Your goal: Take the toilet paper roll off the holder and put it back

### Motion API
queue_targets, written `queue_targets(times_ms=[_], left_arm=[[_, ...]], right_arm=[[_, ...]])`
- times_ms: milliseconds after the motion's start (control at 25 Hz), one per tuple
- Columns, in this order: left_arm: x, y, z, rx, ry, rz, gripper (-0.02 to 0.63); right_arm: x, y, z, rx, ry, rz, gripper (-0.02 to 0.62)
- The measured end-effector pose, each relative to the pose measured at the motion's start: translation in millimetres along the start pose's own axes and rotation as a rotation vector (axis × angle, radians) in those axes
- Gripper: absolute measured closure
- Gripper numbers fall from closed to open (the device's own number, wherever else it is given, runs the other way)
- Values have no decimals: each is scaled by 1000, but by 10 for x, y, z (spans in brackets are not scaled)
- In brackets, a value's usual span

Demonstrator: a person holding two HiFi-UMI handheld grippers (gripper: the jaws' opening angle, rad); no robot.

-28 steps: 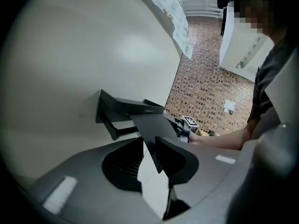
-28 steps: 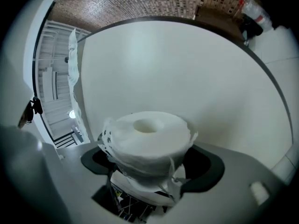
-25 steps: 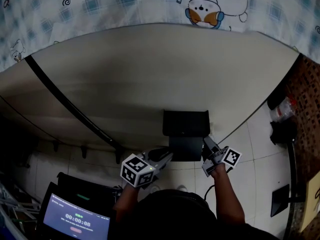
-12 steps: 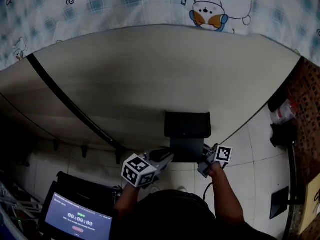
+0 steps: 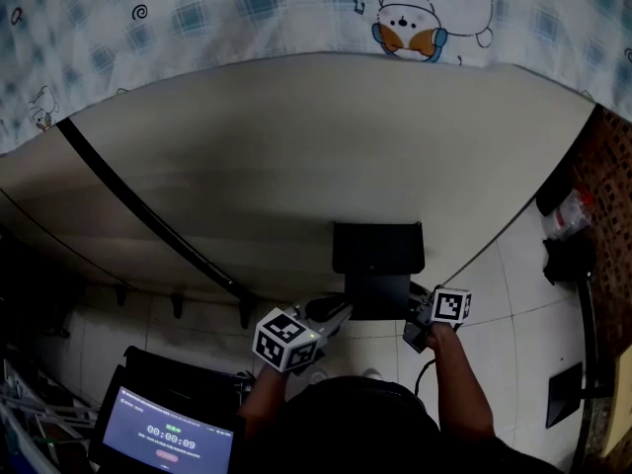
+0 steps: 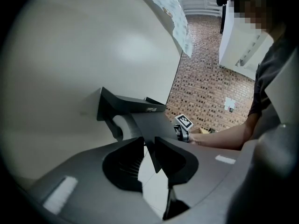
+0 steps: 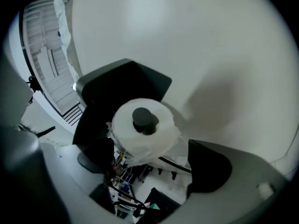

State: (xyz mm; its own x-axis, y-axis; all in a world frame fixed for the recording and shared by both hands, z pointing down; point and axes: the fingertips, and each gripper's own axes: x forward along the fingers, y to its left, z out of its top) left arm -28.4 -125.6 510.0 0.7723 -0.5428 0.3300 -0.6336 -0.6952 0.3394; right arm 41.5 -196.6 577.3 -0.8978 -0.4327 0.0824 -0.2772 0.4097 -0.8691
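The white toilet paper roll sits on the black spindle of the black wall holder, a loose sheet hanging off its lower edge. My right gripper is at the holder's right side; its jaws are opening, the roll lies between them and the pads stand clear of it. My left gripper is at the holder's left, shut on the corner of the holder's dark lid. The roll also shows under that lid.
The holder hangs on a plain pale wall crossed by a black diagonal strip. A printed cloth hangs above. A screen with a timer stands at the lower left. Brick wall and dark items are on the right.
The right gripper has drawn back a little and turned beside the holder. The left gripper has stayed at the lid. The whole view has shifted slightly downward.
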Motion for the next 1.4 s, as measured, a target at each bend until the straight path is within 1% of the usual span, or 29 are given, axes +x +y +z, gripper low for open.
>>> queue_targets(times_ms=[120,240,320,360,480,560,600,680,760,800,920,1000,1080,1200,1240,1280,1400], left_arm=[[26,65,-69,32,21,33,520],[65,151,-113,82,39,95,529],[88,230,-120,107,42,139,536],[103,268,-117,112,39,158,539],[162,356,-120,103,19,207,545],[202,407,-123,104,6,242,541],[218,431,-120,105,1,258,538],[246,463,-117,101,-6,279,538],[268,475,-126,86,-12,291,538],[270,477,-129,82,-15,296,538],[225,480,-125,86,-27,314,532],[156,481,-129,66,-40,323,534],[29,529,-102,35,-74,360,546],[-244,599,111,1,-183,444,576],[-343,602,224,9,-226,472,589],[-442,592,345,27,-266,500,588],[-709,482,699,121,-366,579,589]], right_arm=[[-255,-117,171,-27,-85,-74,114],[-597,-203,423,-69,-221,-182,116],[-769,-150,614,-123,-311,-216,144],[-825,-95,698,-166,-339,-225,160],[-901,138,883,-326,-387,-262,216],[-945,269,960,-434,-418,-314,261],[-976,318,986,-480,-438,-345,300],[-1053,407,1023,-562,-484,-403,402],[-1116,501,1048,-628,-524,-446,479],[-1131,552,1055,-656,-537,-459,502],[-1142,725,1068,-741,-558,-485,518],[-1153,857,1084,-804,-572,-503,532],[-1179,987,1095,-886,-587,-541,547],[-1163,1123,1065,-992,-571,-617,594],[-1123,1165,1040,-1014,-553,-634,594],[-1073,1218,1014,-1034,-535,-645,594],[-931,1445,926,-1093,-526,-641,594]])
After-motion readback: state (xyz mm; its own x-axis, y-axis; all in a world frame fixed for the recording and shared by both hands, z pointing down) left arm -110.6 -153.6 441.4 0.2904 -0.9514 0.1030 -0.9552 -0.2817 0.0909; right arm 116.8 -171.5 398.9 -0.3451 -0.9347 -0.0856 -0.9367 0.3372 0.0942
